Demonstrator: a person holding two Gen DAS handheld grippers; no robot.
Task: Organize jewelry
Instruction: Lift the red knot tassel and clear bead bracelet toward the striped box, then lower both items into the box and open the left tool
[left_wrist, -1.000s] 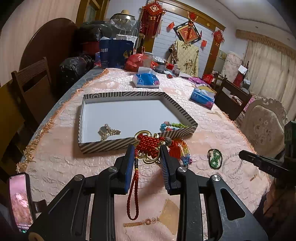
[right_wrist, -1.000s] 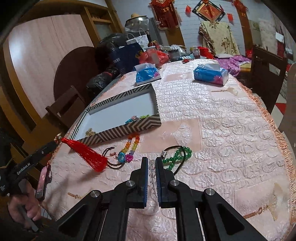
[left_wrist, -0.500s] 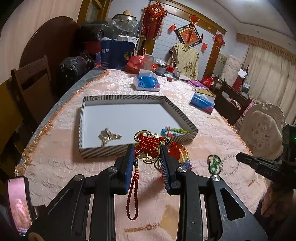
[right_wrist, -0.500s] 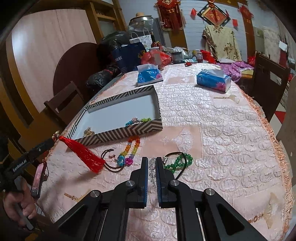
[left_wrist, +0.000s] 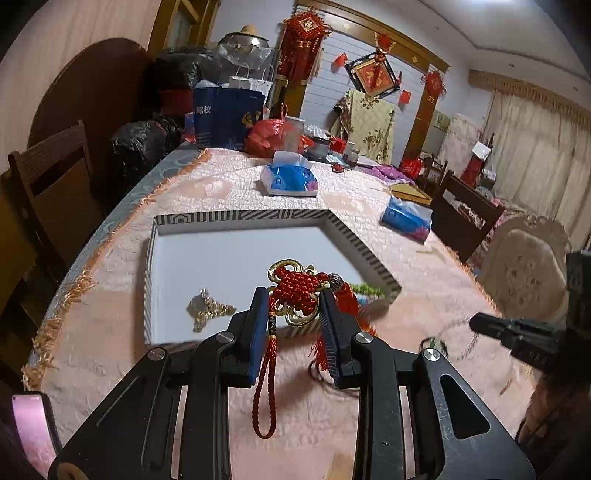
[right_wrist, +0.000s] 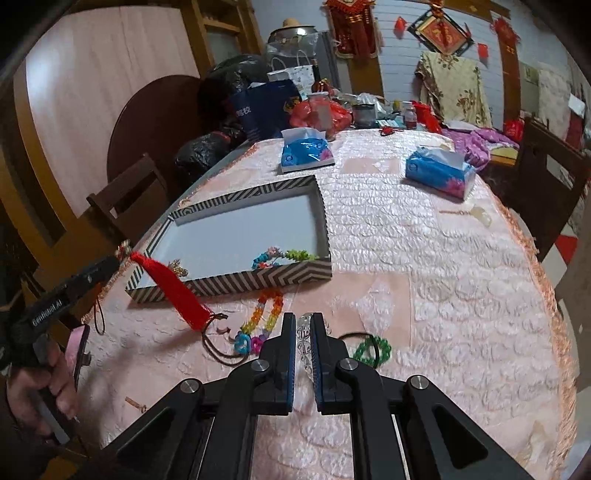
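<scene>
My left gripper (left_wrist: 293, 295) is shut on a red Chinese knot ornament (left_wrist: 297, 291) with gold loops, held above the near wall of the striped tray (left_wrist: 240, 216). Its cord loop hangs below the fingers. In the right wrist view its red tassel (right_wrist: 173, 291) slants down across the tray's front wall (right_wrist: 236, 284). My right gripper (right_wrist: 303, 319) is shut on a strand of clear beads (right_wrist: 304, 334). A green bead piece (right_wrist: 371, 349) and a rainbow bead bracelet (right_wrist: 262, 321) lie on the cloth beside it. A gold brooch (left_wrist: 207, 308) and a coloured bead bracelet (right_wrist: 280, 254) lie in the tray.
Two blue tissue packs (right_wrist: 306, 151) (right_wrist: 437, 171) sit on the pink tablecloth beyond the tray. Bags and jars crowd the table's far end. Wooden chairs (left_wrist: 48, 177) stand along the left edge, and a padded chair (left_wrist: 524, 273) stands on the right.
Both grippers have risen and moved forward toward the tray. The red knot now hangs over the tray's near wall, and its tassel has come up off the cloth. The clear beads have lifted.
</scene>
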